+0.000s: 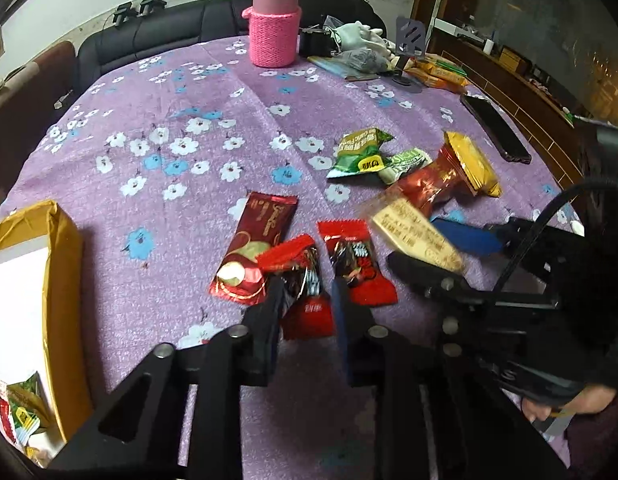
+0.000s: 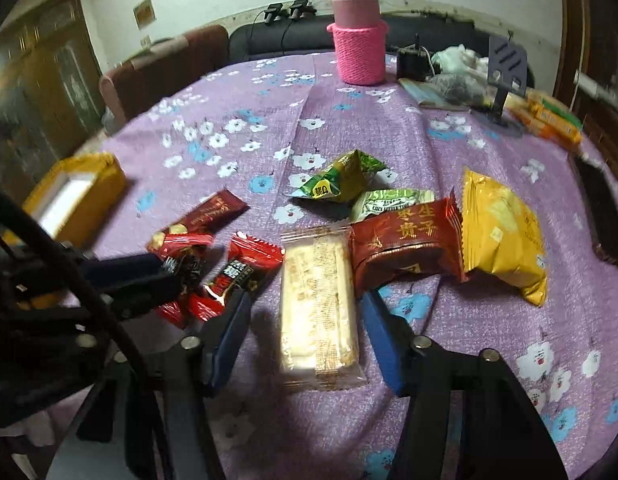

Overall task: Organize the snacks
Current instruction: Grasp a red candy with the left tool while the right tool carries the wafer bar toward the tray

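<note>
- left gripper [image 1: 307,304] low centre of the left wrist view, jaws narrowed and clamped on a red candy [image 1: 305,280]; the wrapper's lower end pokes out below between the fingers [image 1: 269,320]
- same grip in the right wrist view, left gripper [image 2: 177,270] at mid left, pads on that red candy [image 2: 185,256]
- right gripper [image 2: 305,312] lower centre of its own view, jaws apart; pale cracker bar [image 2: 317,308] lies flat between them, gaps on both sides, pads not touching it
- in the left wrist view the right gripper [image 1: 437,250] comes in from the right edge, cracker bar [image 1: 417,236] blurred at its tips
- second red candy [image 1: 359,264] just right of the clamped one, flat on the cloth
- dark red bar [image 1: 257,248] just left of the clamped candy, touching it, angled toward upper right
- brown-red packet [image 2: 405,240] just right of the cracker bar's top end; yellow packet [image 2: 501,236] overlapping its right edge
- green packet [image 2: 341,178] and pale green packet [image 2: 393,204] above those, centre frame, touching each other
- yellow box [image 1: 57,300] at left edge of the left wrist view, open, a few snacks [image 1: 19,412] in its lower corner
- purple flowered tablecloth [image 1: 169,208] under everything
- pink flask [image 1: 275,20] top centre, far side of table; dark phone [image 1: 495,128] upper right near table edge
</note>
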`<state>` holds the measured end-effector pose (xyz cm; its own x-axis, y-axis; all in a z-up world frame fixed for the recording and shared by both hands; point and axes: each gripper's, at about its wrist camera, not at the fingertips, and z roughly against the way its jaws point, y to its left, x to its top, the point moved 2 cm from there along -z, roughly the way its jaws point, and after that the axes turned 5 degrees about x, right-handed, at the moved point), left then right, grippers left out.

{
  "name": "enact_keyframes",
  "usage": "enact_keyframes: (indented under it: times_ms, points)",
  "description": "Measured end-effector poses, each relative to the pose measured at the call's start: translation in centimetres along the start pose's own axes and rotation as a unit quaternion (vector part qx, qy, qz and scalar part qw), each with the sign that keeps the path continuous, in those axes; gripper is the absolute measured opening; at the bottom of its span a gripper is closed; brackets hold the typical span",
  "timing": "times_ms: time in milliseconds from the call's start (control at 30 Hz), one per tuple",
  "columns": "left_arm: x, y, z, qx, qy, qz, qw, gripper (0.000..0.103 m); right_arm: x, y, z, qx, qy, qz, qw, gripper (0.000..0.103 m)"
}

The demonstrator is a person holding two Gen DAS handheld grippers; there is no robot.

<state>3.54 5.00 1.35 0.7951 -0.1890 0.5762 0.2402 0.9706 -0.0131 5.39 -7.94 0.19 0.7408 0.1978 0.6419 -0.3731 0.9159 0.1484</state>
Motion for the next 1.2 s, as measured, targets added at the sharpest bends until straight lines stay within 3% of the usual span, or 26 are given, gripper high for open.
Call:
enact_keyframes:
  times_ms: [33,200,300,333,367,633,867,1033,1200]
  points:
    - [0.1,0.0,-0.2,0.004,-0.001,0.003,1.0000,0.040,0.1,0.0,0.0,-0.016,0.004,0.003,1.000,0.033]
    - [1.0,-0.5,-1.5,0.027,-0.008,-0.008,0.9996,0.049,0.2,-1.3,0.3,0.013,0.013,-0.035,0.999,0.032]
    - [0.9,-1.9,-2.3,0.072,-0.017,-0.062,0.9953,0.047,0.0,-1.5,0.5,0.024,0.011,-0.048,0.998,0.032]
    - [0.7,-2.2,-2.4,0.077,-0.019,-0.072,0.9942,0.036,0.0,-1.5,0.6,0.026,0.009,-0.050,0.998,0.032]
    - [0.5,-2.2,-2.2,0.066,-0.019,-0.069,0.9953,0.037,-0.1,-1.6,0.7,0.028,0.007,-0.052,0.998,0.032]
    - [-1.2,0.6,0.7,0.017,-0.022,0.008,0.9996,0.036,0.2,-2.0,2.1,0.044,-0.027,-0.067,0.996,0.032]
    - [-4.3,6.0,7.5,-0.012,-0.074,0.098,0.9924,0.036,0.3,-1.5,3.2,0.073,-0.057,-0.073,0.993,0.032]
    - [-6.5,11.5,11.9,0.002,-0.103,0.145,0.9841,0.036,0.1,1.0,3.6,0.086,-0.056,-0.067,0.992,0.032]
    - [-8.4,18.0,14.5,0.056,-0.115,0.180,0.9753,0.036,0.3,7.1,3.9,0.117,-0.046,-0.035,0.991,0.032]
